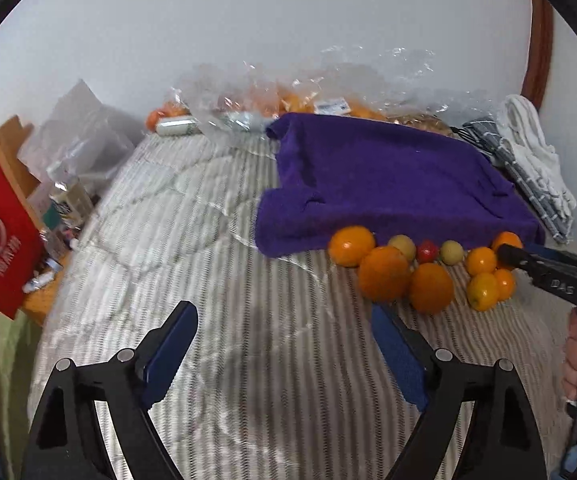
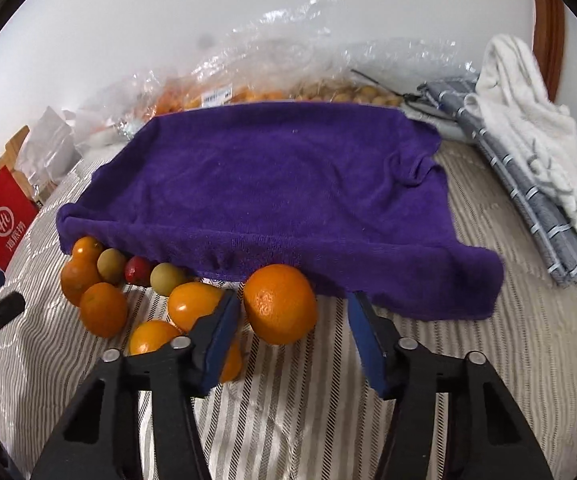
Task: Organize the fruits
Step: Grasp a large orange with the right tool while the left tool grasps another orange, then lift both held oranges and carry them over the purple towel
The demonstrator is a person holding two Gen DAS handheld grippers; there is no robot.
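My right gripper [image 2: 292,340] brackets the rightmost orange [image 2: 280,304] on the bed [image 2: 488,360], fingers wide, not yet gripping; fruits crowd the near edge of the purple towel [image 2: 288,184]. The left gripper [image 1: 284,356] hangs wide and empty.

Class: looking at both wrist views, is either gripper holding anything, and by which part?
Nothing is held. The left gripper is open over bare bedding; the right gripper brackets an orange without its pads touching.

Open striped bedding [image 1: 216,280] is left clear ahead of the left gripper [image 1: 284,344]. Passage beyond is blocked by the purple towel [image 2: 272,184], with fruits [image 1: 420,264] packed along its near edge. One orange [image 2: 280,304] is found between the parted pads of the right gripper [image 2: 292,340], untouched. Plastic bags [image 2: 288,64] line the wall behind.
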